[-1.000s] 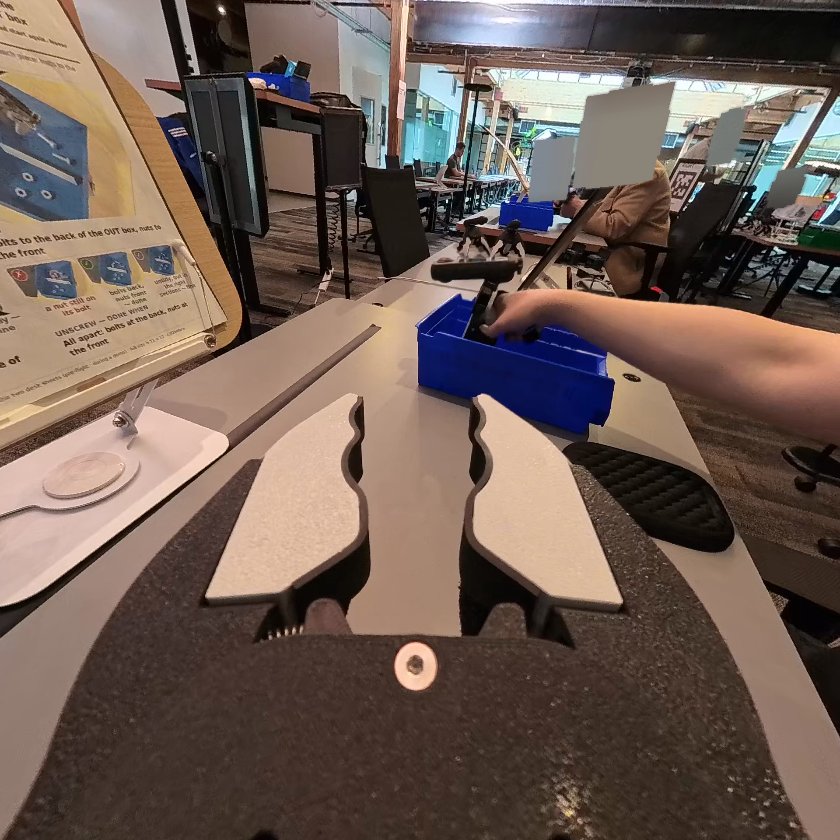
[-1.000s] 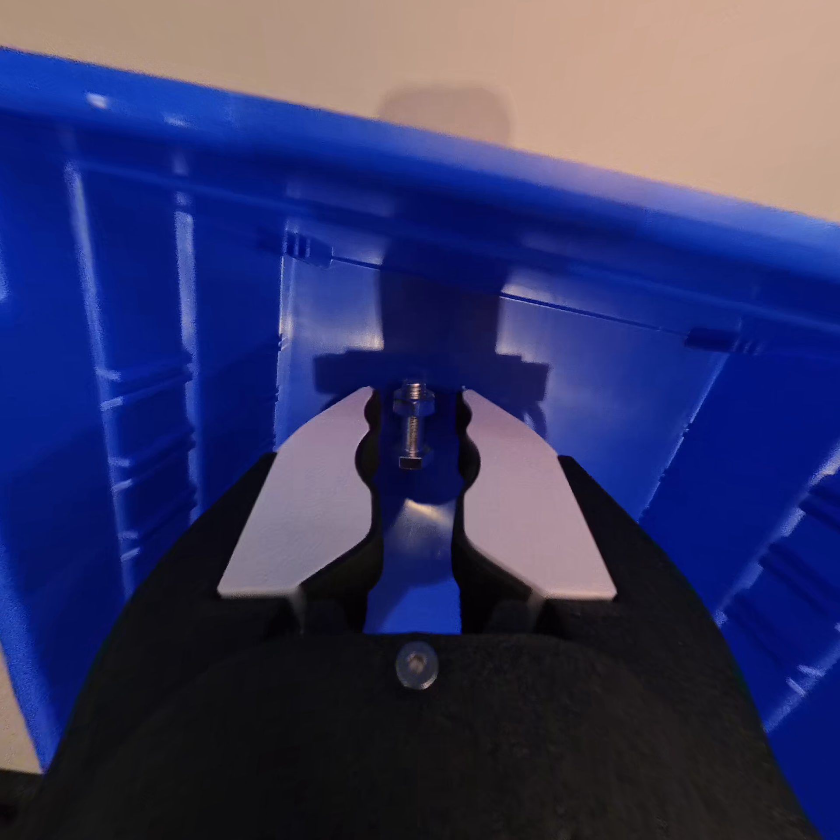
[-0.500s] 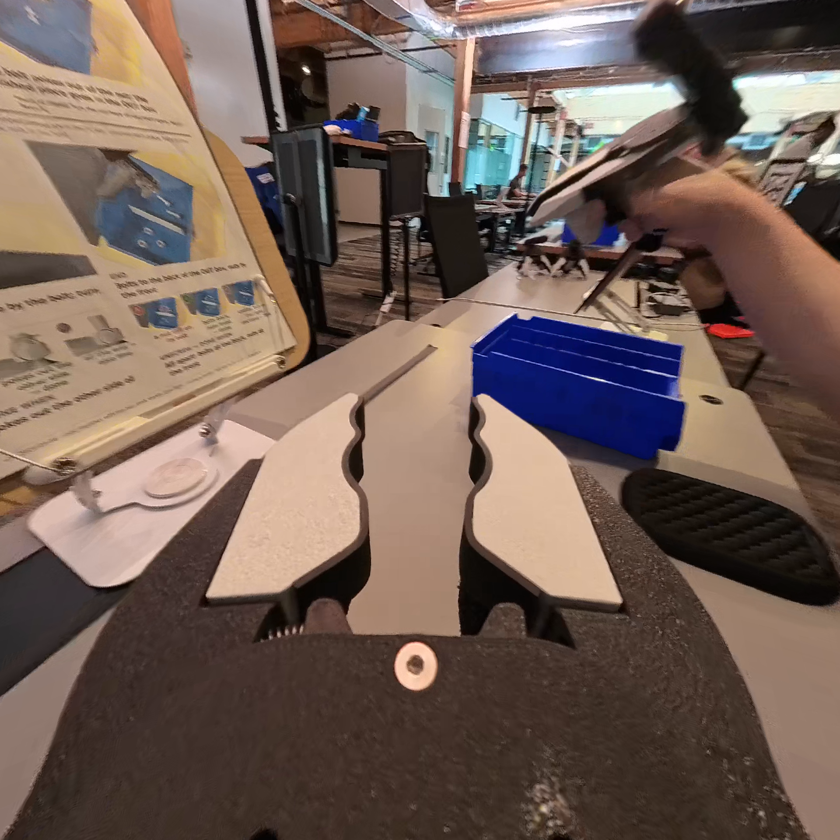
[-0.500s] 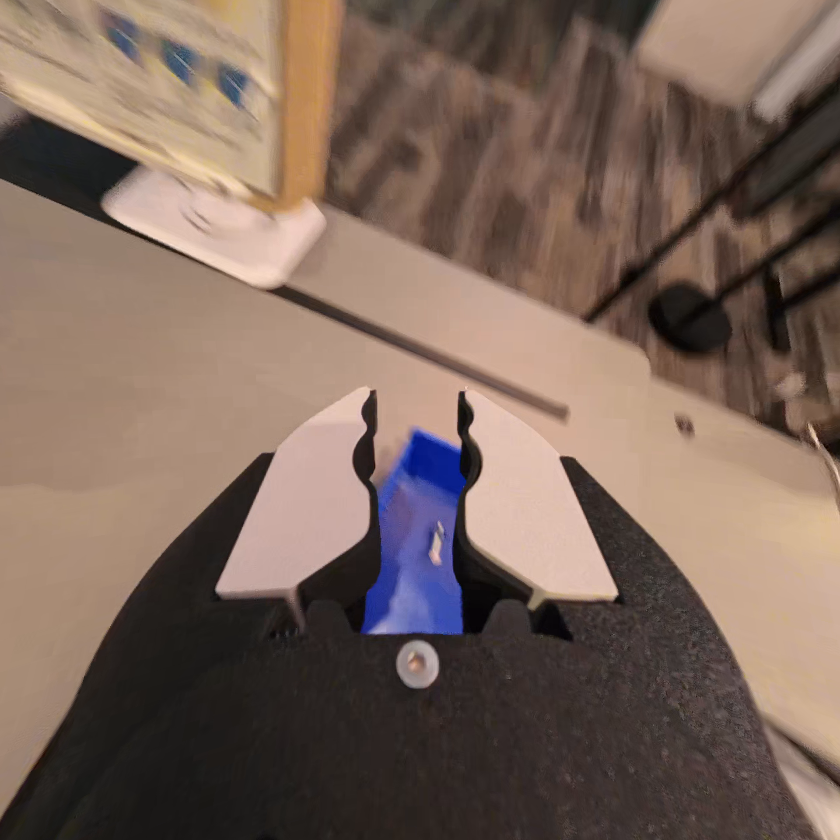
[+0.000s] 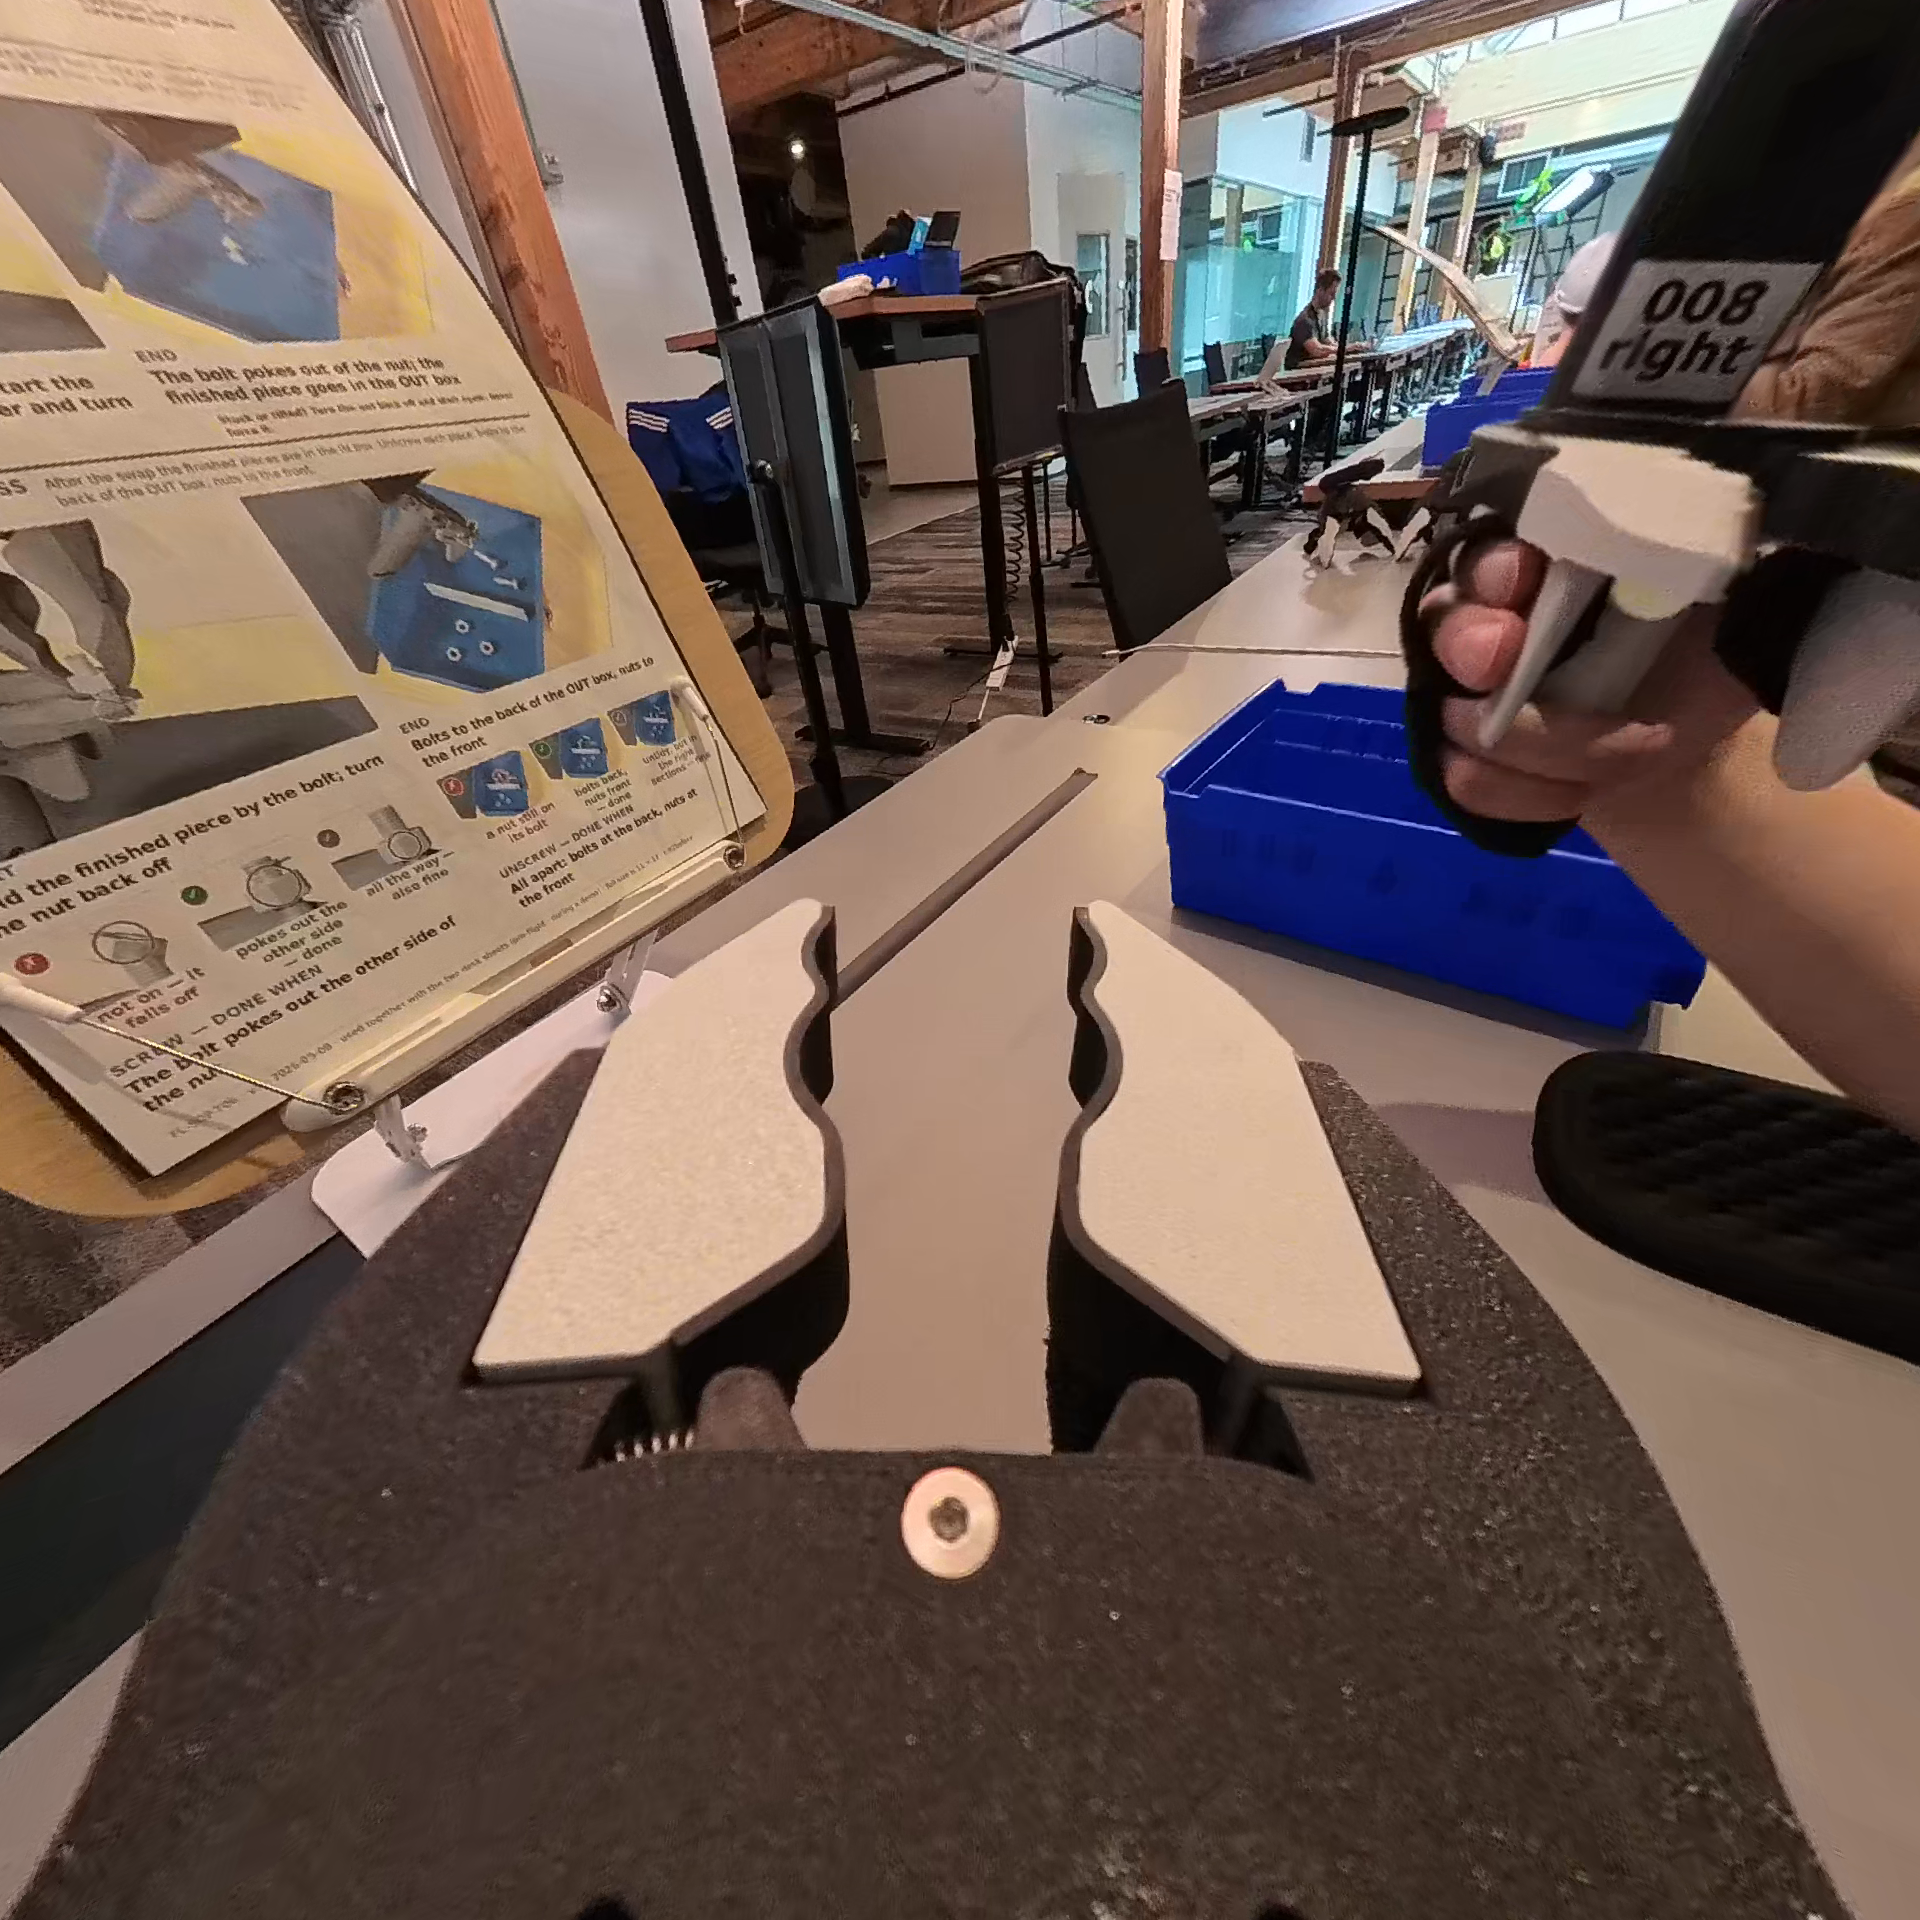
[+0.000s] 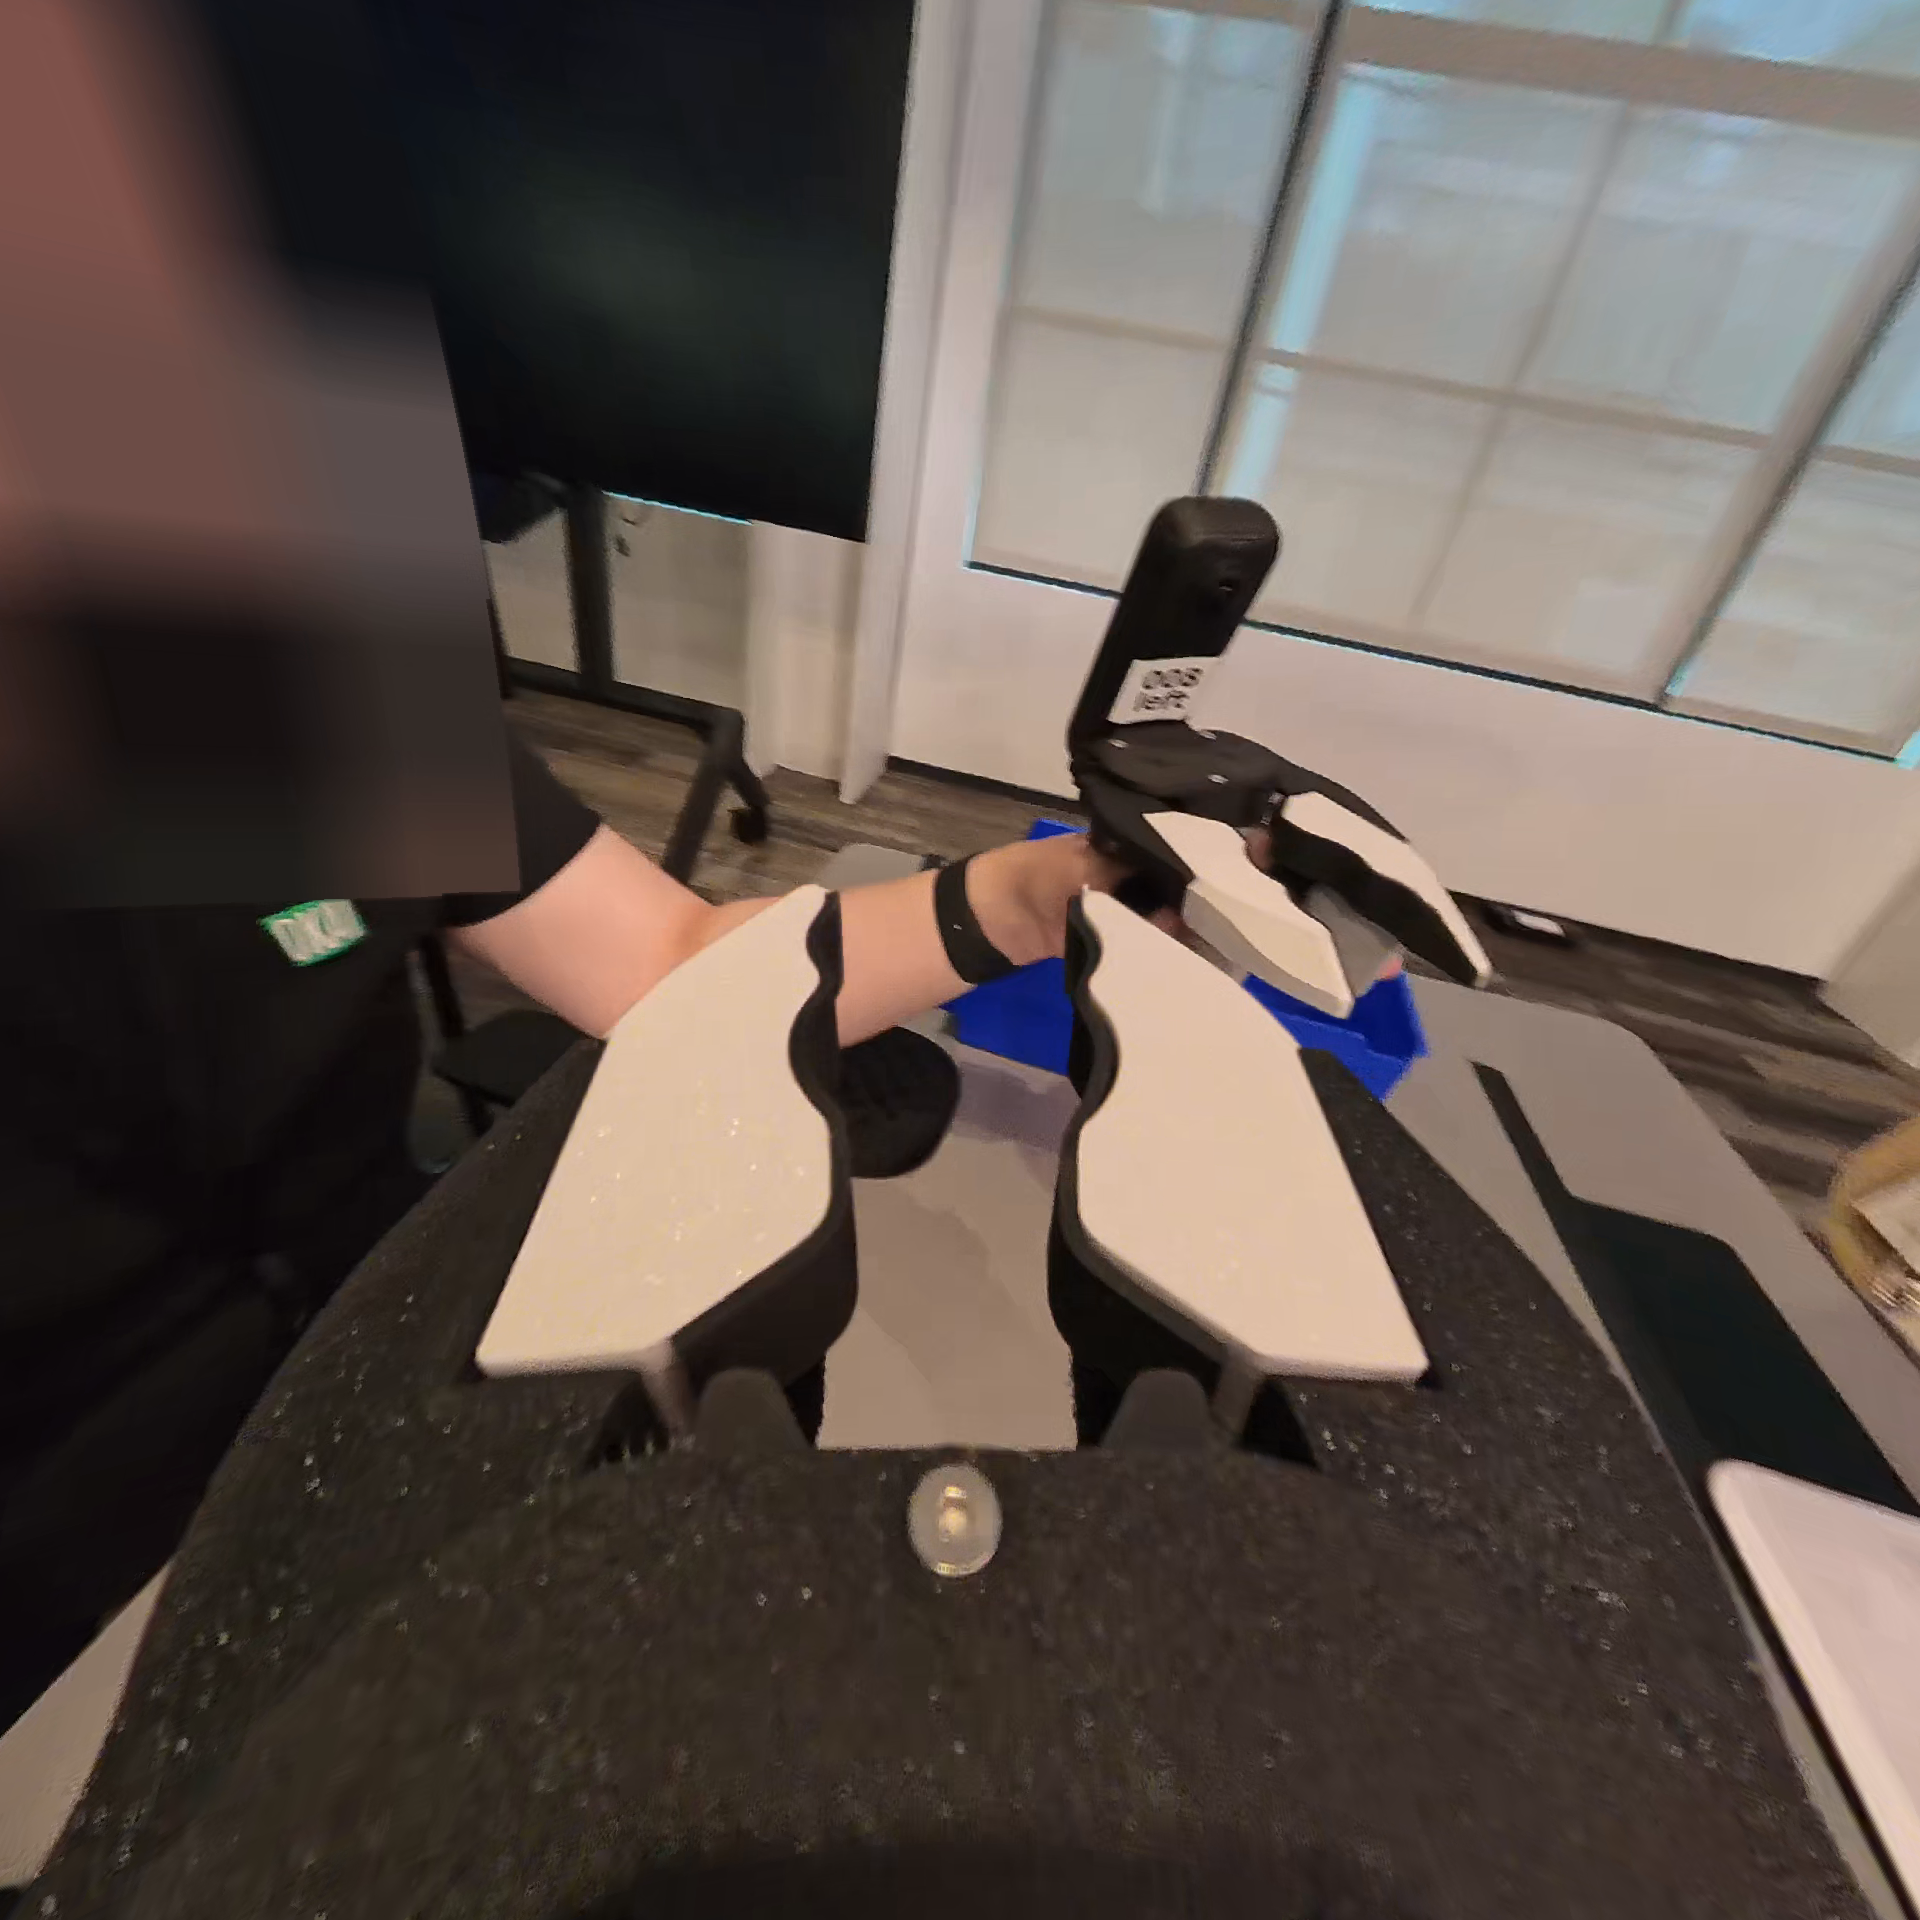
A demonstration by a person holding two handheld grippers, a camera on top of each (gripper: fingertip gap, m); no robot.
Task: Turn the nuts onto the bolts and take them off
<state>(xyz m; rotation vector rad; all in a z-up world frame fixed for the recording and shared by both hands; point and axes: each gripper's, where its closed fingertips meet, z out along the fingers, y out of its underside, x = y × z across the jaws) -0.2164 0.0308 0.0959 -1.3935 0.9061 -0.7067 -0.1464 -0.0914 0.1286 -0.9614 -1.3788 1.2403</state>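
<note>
My left gripper [image 5: 951, 925] is open and empty, low over the grey table [image 5: 1351, 1049]. It points at the blue bin [image 5: 1392, 894] a short way ahead on the right. A hand holds the right gripper's handle [image 5: 1621, 582] above the bin's right end. In the right wrist view my right gripper [image 6: 951, 920] is open and empty, raised above the table. It faces the left gripper [image 6: 1408, 987], which is held open in front of the blue bin [image 6: 1371, 1039]. No nut or bolt shows in either view; the bin's inside is hidden.
An instruction board [image 5: 343, 644] on a white stand [image 5: 353, 1195] is at the left of the table. A black textured pad [image 5: 1725, 1174] lies at the right, also seen in the right wrist view [image 6: 894, 1101]. A person in a black shirt [image 6: 208, 1091] is close on the left.
My right gripper was in the bin around a bolt with a nut; it has left it there, lifted out and swung round to face the left gripper. The left gripper stayed open.
</note>
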